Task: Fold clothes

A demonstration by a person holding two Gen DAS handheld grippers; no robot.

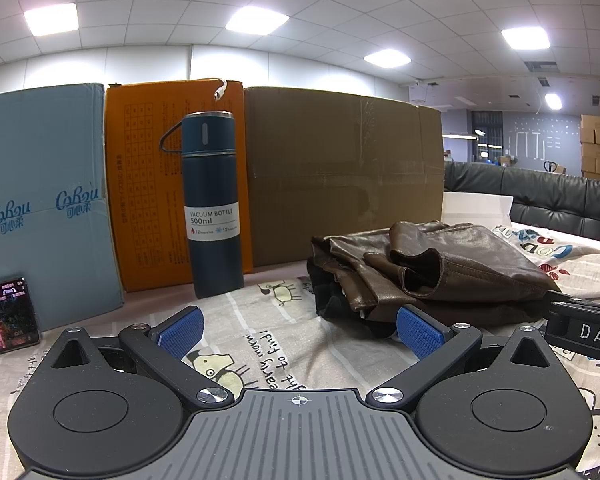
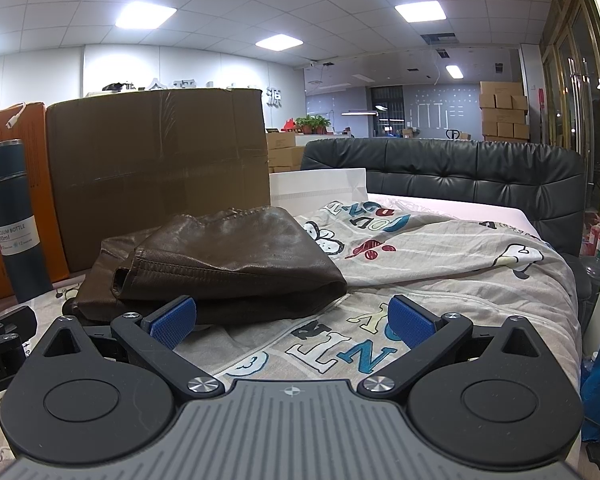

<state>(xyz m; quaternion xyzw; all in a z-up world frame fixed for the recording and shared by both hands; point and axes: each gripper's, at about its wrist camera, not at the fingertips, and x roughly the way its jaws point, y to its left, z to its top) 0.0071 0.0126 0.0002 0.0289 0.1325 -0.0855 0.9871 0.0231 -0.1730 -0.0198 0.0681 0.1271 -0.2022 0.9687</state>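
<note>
A brown leather jacket (image 1: 432,268) lies bunched and folded on the cartoon-print bedsheet (image 1: 260,320). It also shows in the right wrist view (image 2: 228,256). My left gripper (image 1: 300,330) is open and empty, low over the sheet, with the jacket just ahead to the right. My right gripper (image 2: 292,318) is open and empty, just in front of the jacket's near edge; its left pad (image 2: 174,320) is close to the jacket. The right gripper's body shows at the right edge of the left wrist view (image 1: 580,330).
A dark blue vacuum bottle (image 1: 212,200) stands at the back left, before an orange box (image 1: 148,184), a light blue box (image 1: 44,200) and a brown carton (image 1: 340,176). A phone (image 1: 6,316) leans at far left. A black padded headboard (image 2: 460,176) lies behind.
</note>
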